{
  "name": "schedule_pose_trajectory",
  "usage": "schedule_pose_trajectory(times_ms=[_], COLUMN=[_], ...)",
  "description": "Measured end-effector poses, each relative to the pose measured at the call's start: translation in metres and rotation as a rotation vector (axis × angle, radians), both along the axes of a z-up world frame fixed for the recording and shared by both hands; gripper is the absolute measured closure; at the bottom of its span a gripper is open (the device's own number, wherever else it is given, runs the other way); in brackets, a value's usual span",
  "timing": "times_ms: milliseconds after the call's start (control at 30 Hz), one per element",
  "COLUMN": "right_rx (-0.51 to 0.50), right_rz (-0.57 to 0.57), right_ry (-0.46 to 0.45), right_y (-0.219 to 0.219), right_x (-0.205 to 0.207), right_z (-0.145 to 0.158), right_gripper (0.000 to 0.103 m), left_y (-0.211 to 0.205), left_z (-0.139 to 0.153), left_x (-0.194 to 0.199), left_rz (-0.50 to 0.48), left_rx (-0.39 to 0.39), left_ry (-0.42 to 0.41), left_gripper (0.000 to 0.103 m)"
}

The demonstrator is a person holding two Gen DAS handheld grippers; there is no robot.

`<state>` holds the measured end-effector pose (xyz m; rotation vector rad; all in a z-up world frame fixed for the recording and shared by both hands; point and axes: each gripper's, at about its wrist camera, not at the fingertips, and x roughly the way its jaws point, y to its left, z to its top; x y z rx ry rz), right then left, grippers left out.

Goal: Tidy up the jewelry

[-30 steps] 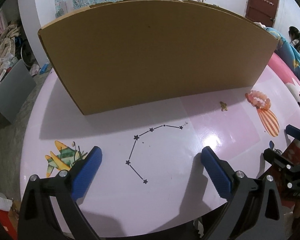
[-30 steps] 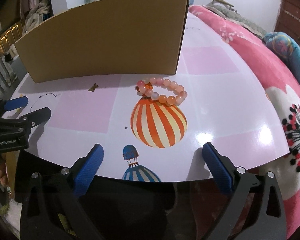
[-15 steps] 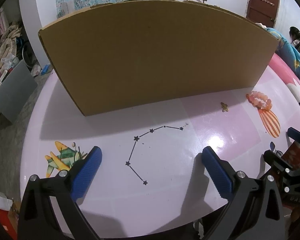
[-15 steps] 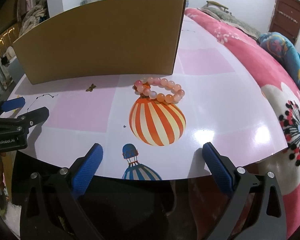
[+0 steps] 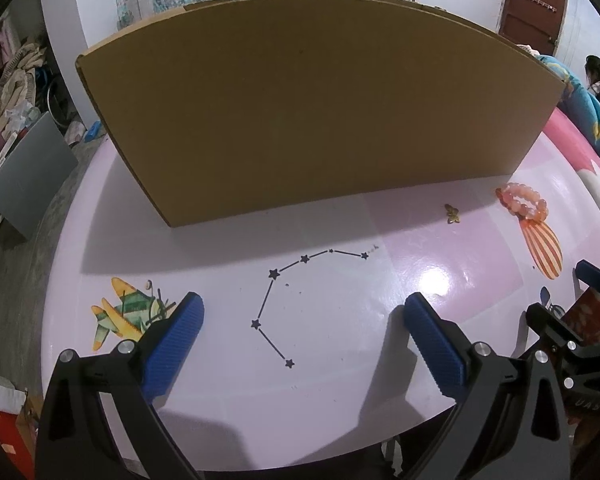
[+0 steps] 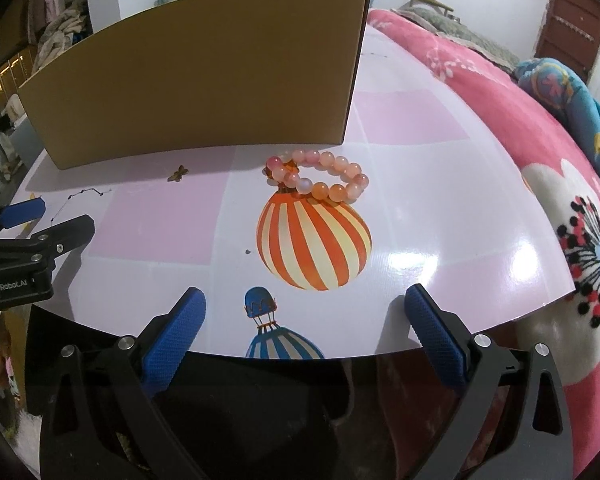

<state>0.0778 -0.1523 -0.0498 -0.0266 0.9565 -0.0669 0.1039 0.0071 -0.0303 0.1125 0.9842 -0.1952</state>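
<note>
A pink and orange bead bracelet (image 6: pixel 315 177) lies on the table at the top of a printed striped balloon, near the cardboard box's right corner; it shows far right in the left wrist view as the bracelet (image 5: pixel 522 204). A small gold butterfly piece (image 6: pixel 178 173) rests to its left, seen also as the butterfly piece (image 5: pixel 452 213). My right gripper (image 6: pixel 304 322) hangs open over the table's near edge, well short of the bracelet. Over the star print, my left gripper (image 5: pixel 302 334) is open and empty.
A tall brown cardboard box (image 5: pixel 308 104) stands across the back of the pink table (image 5: pixel 220 392), hiding what is behind it. A pink floral blanket (image 6: pixel 540 184) lies to the right. Clutter and a grey panel (image 5: pixel 28 168) sit on the floor at left.
The right gripper has edged forward and down toward the bracelet, which now looks slightly larger. The left gripper has barely moved. Both stayed open.
</note>
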Motion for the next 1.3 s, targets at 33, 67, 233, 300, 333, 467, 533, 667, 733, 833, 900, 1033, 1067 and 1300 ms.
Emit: schedule_pose_trajectory(times_ms=[33,67,233,300,333,467,533,667,733,833,900,1033,1067,1300], right_rx=[0.001,0.001,0.002,0.003,0.003,0.007,0.013,0.011,0.021,0.035,0.030,0.014,0.012,0.097], right_rz=[0.000,-0.001,-0.010,-0.012,-0.012,-0.012,-0.010,0.031,0.046,0.063,0.076,0.094,0.093,0.086], right_ry=[0.002,0.006,0.019,0.021,0.024,0.038,0.047,0.063,0.064,0.034,0.016,-0.045,-0.056,-0.092], right_y=[0.000,0.000,-0.001,-0.001,-0.001,-0.002,-0.004,-0.005,-0.007,-0.009,-0.010,-0.014,-0.016,-0.034], right_x=[0.001,0.001,0.003,0.003,0.003,0.006,0.008,0.013,0.015,0.016,0.017,0.019,0.019,0.022], right_z=[0.000,0.000,0.001,0.001,0.001,0.002,0.002,0.005,0.007,0.012,0.017,0.031,0.032,0.034], right_gripper=[0.008,0.008,0.008,0.008,0.008,0.008,0.008,0.008,0.008,0.008,0.008,0.008,0.008,0.008], left_y=[0.000,0.000,0.002,0.002,0.002,0.002,0.001,0.001,0.001,0.001,0.001,0.003,0.003,-0.006], left_z=[0.000,0.000,-0.001,-0.001,-0.001,-0.001,-0.001,-0.001,-0.001,-0.001,-0.001,0.000,0.000,0.029], left_x=[0.000,0.000,0.002,0.002,0.002,0.002,0.003,0.003,0.003,0.002,0.002,0.003,0.004,-0.005], left_rz=[0.000,0.000,0.001,0.001,0.001,0.001,0.001,0.001,0.000,-0.002,-0.004,-0.043,-0.050,-0.176], left_rx=[0.000,0.001,0.000,0.000,0.000,0.002,0.002,0.003,0.003,0.004,0.003,0.002,0.000,-0.083], left_ry=[0.002,0.004,0.011,0.010,0.011,0.016,0.018,0.018,0.018,0.014,0.010,0.013,0.017,-0.148], left_gripper=[0.004,0.004,0.004,0.004,0.004,0.004,0.004,0.004,0.004,0.004,0.004,0.004,0.005,0.007])
